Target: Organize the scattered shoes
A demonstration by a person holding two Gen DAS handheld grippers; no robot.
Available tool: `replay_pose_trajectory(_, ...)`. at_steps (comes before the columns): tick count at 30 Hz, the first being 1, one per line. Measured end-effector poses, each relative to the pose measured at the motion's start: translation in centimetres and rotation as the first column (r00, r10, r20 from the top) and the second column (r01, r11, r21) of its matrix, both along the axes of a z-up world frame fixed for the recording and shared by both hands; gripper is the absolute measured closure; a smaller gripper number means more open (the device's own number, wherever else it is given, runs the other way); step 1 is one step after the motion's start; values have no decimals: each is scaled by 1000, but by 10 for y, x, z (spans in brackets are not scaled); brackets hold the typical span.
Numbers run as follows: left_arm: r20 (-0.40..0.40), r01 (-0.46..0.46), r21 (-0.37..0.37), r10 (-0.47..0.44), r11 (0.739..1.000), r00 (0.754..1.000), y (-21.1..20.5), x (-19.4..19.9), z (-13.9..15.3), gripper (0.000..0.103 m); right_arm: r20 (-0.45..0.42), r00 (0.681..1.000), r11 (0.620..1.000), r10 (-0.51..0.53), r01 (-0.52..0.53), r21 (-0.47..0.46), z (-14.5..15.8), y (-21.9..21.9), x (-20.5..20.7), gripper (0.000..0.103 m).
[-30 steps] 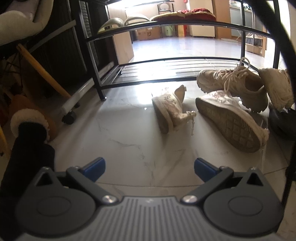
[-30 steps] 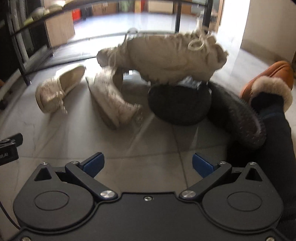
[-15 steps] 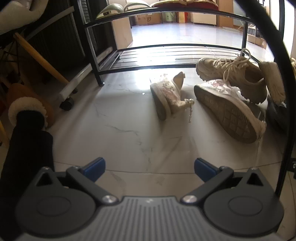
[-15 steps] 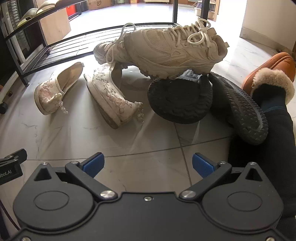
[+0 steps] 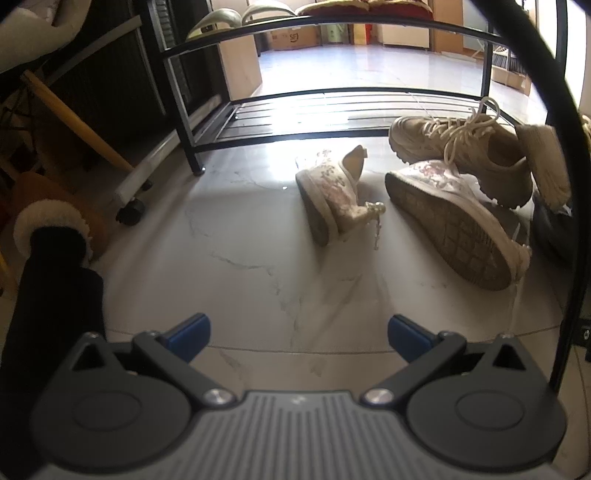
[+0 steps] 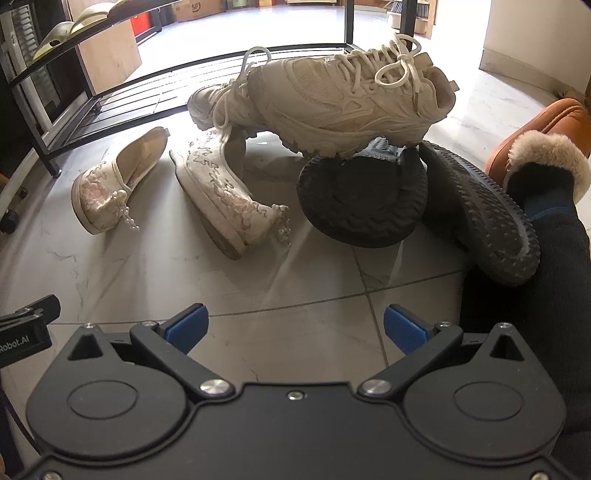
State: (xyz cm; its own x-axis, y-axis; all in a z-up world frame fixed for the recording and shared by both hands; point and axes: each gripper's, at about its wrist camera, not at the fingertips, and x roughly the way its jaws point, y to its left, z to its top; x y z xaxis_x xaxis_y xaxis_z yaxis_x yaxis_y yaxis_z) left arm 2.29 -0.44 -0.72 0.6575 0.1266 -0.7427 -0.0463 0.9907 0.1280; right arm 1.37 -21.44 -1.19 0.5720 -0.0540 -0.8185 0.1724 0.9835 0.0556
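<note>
Shoes lie scattered on the marble floor before a black metal shoe rack (image 5: 332,107) (image 6: 155,92). Two embroidered cream flats lie on their sides: one (image 5: 332,192) (image 6: 114,184) to the left, the other (image 5: 454,221) (image 6: 221,192) sole toward the left camera. A beige laced sneaker (image 6: 347,96) rests on two black shoes (image 6: 362,195) lying sole-up; a second beige sneaker (image 5: 461,155) (image 6: 210,103) sits behind. My left gripper (image 5: 298,332) and right gripper (image 6: 295,326) are both open and empty, held low, well short of the shoes.
The person's legs in dark trousers and fur-lined brown slippers show at far left (image 5: 51,221) and far right (image 6: 546,162). A wheeled furniture base (image 5: 133,210) and a wooden chair leg (image 5: 74,122) stand left. The rack's top shelf holds other shoes (image 5: 221,22).
Both grippers have tilted slightly downward and steadied, so the shoes sit a little differently in view. The shoes have not moved and both grippers stay open.
</note>
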Motion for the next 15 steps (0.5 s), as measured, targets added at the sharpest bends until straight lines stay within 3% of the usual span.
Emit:
replay_pose_trajectory(11,14,6,18,-6,1000,1000,-4,12,1,0,5,1000,1000,-25,25,14,-3,-6,3,0)
replay_pose_trajectory(15,69,20,54,-24,998,997,-9,14,7,0,8,1000,999,-23,23,22,-2,-6,3,0)
